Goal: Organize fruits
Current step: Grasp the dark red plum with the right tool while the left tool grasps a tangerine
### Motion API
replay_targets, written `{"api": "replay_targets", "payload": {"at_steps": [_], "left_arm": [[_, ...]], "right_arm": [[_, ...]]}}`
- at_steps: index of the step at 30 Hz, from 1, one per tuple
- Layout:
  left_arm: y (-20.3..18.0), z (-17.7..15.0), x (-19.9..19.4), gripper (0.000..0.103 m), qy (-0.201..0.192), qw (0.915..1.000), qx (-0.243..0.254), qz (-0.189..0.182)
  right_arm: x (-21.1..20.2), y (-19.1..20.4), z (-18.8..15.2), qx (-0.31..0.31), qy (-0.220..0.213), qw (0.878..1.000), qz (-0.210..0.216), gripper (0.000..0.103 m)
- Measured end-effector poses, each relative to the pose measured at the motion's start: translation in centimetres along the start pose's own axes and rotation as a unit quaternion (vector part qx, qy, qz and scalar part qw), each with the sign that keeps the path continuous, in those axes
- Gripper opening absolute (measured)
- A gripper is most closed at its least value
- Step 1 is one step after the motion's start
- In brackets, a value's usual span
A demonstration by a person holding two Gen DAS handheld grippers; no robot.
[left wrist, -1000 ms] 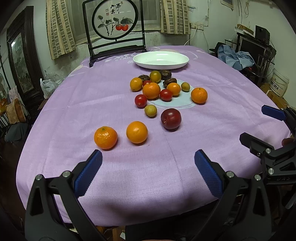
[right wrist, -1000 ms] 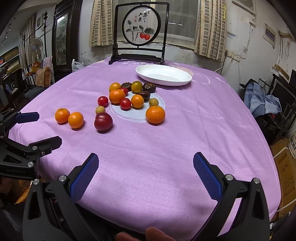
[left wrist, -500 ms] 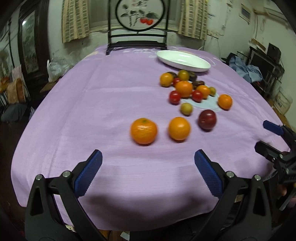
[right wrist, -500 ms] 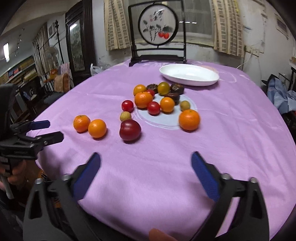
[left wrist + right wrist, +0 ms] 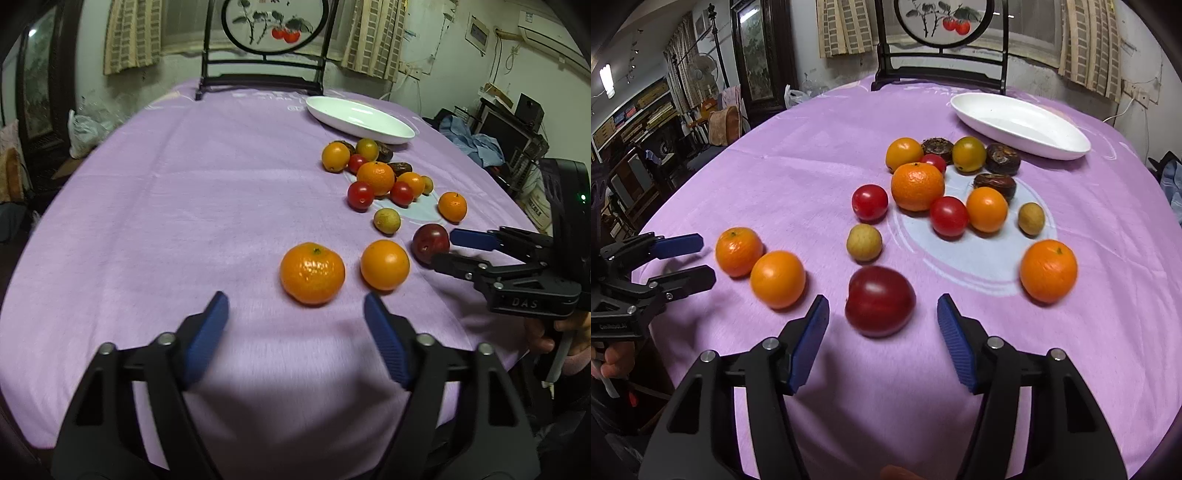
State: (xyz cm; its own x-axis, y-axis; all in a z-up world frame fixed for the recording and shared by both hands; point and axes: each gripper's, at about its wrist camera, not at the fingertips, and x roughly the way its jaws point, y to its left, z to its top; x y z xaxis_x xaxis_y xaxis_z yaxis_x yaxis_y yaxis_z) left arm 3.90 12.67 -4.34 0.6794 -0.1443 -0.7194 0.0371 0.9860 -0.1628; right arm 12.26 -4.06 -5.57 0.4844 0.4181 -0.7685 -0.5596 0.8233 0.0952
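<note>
A dimpled mandarin (image 5: pixel 312 273) lies on the purple tablecloth just ahead of my left gripper (image 5: pixel 294 301). Its jaws are closing, with nothing between the blue pads. A smooth orange (image 5: pixel 385 264) sits right of the mandarin. My right gripper (image 5: pixel 882 301) has its fingertips at the two sides of a dark red plum (image 5: pixel 880 301). Those jaws are closing too, and gaps still show beside the plum. In the right wrist view the left gripper (image 5: pixel 708 258) points at the mandarin (image 5: pixel 738 251). A white oval plate (image 5: pixel 1019 122) stands empty at the back.
A cluster of oranges, red tomatoes, small yellow-green fruits and dark brown fruits (image 5: pixel 942 184) lies between the plum and the plate. One mandarin (image 5: pixel 1048 270) sits apart at the right. A dark framed round screen (image 5: pixel 273 33) stands at the table's far edge. Furniture surrounds the table.
Both grippers have moved forward and down toward the near fruits, and both pairs of jaws have narrowed. The mandarin now lines up with the left gripper, the plum with the right.
</note>
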Motion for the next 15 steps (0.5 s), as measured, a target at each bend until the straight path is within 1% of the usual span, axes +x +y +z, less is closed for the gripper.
{"api": "replay_targets", "payload": {"at_steps": [1, 2, 3, 5, 8, 12, 15], "left_arm": [[0.1, 0.1, 0.3, 0.07, 0.003, 1.0, 0.0, -0.006], [0.1, 0.3, 0.6, 0.07, 0.006, 0.9999, 0.001, -0.01], [0.0, 0.6, 1.2, 0.07, 0.01, 0.9998, 0.007, -0.013], [-0.1, 0.8, 1.9, 0.067, 0.02, 0.9996, 0.014, -0.012], [-0.1, 1.3, 3.0, 0.062, 0.032, 0.9993, 0.013, -0.015], [-0.4, 1.8, 4.0, 0.061, 0.041, 0.9989, 0.016, -0.014], [-0.8, 1.9, 4.4, 0.059, 0.043, 0.9988, 0.024, -0.006]], "right_arm": [[0.2, 0.0, 0.0, 0.0, 0.003, 1.0, 0.001, 0.057], [0.6, -0.1, 0.1, 0.0, 0.009, 1.0, 0.002, 0.051], [0.9, -0.2, 0.1, 0.002, 0.014, 1.0, 0.005, 0.047], [1.1, -0.2, 0.0, 0.0, 0.013, 1.0, 0.009, 0.042], [0.9, -0.2, -0.1, -0.009, 0.014, 1.0, 0.01, 0.042], [0.8, -0.6, -0.2, -0.008, 0.014, 1.0, 0.017, 0.041], [0.7, -0.9, -0.3, -0.004, 0.013, 1.0, 0.023, 0.041]]}}
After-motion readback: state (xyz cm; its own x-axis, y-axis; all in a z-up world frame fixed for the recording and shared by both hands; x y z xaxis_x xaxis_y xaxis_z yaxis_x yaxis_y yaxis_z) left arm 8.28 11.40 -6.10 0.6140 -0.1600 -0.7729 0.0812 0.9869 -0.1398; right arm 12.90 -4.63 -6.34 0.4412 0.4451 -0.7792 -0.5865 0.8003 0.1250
